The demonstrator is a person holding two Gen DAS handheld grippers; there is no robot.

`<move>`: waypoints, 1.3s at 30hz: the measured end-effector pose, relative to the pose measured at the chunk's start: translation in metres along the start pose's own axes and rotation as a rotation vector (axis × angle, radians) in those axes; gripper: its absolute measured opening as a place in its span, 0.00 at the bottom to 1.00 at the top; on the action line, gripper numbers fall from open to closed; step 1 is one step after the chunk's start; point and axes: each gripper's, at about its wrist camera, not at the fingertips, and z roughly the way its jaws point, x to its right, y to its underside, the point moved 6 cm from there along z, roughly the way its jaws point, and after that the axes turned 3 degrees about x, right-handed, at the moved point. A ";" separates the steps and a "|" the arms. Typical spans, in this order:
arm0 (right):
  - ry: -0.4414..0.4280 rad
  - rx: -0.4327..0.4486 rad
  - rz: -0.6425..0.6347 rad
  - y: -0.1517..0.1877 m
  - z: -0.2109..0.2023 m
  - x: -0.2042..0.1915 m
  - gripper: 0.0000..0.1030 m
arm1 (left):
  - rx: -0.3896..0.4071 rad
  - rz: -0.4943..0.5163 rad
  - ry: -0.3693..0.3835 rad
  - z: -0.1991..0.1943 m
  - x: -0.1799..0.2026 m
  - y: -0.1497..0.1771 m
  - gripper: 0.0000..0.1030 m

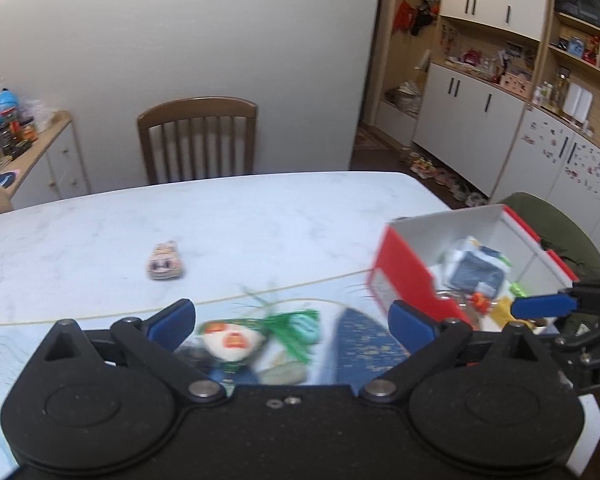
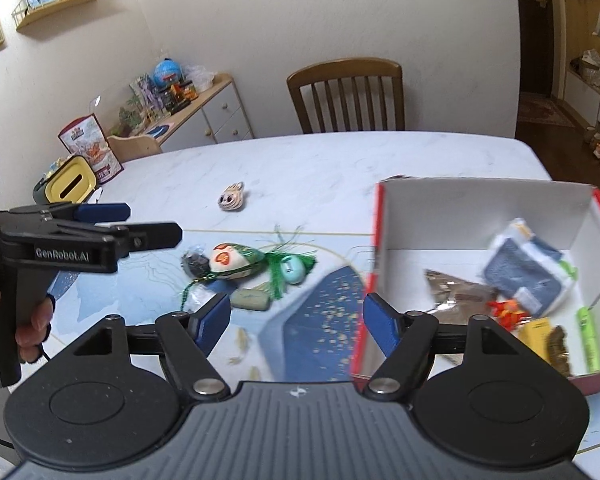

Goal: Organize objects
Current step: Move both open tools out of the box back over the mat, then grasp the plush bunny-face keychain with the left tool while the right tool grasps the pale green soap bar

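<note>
A loose pile lies on the blue placemat (image 2: 320,320): a white painted pebble (image 2: 230,260) with orange marks, a green tassel (image 2: 278,270), a teal egg shape (image 2: 292,271), a dark lump (image 2: 195,264) and a grey-green bar (image 2: 252,300). A small striped animal-face toy (image 2: 232,200) sits apart on the marble table (image 2: 320,160). The red box (image 2: 480,200), white inside, holds a blue-white pouch (image 2: 524,272) and small items. My left gripper (image 1: 294,322) is open just above the pebble (image 1: 230,340). My right gripper (image 2: 296,322) is open beside the box's left wall, holding nothing.
A wooden chair (image 2: 346,92) stands at the table's far side. A yellow container (image 2: 70,184) and a printed bag (image 2: 90,144) sit at the table's far left. A person's hand (image 2: 32,320) holds the left gripper (image 2: 154,222). Cabinets (image 1: 480,100) line the right wall.
</note>
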 end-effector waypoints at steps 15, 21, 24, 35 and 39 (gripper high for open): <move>0.128 -0.107 0.013 0.000 0.099 -0.038 0.72 | -0.023 -0.080 -0.151 0.064 -0.122 -0.016 1.00; 0.143 -0.167 0.023 0.013 0.137 -0.052 0.72 | -0.049 -0.119 -0.181 0.101 -0.148 -0.017 1.00; 0.162 -0.187 0.037 0.016 0.155 -0.058 0.72 | -0.059 -0.102 -0.153 0.117 -0.148 -0.016 1.00; 0.198 -0.254 0.061 0.020 0.196 -0.065 0.72 | -0.099 -0.076 -0.195 0.176 -0.158 -0.011 0.99; 0.214 -0.257 0.096 0.022 0.201 -0.062 0.71 | -0.108 -0.079 -0.204 0.194 -0.158 -0.011 0.99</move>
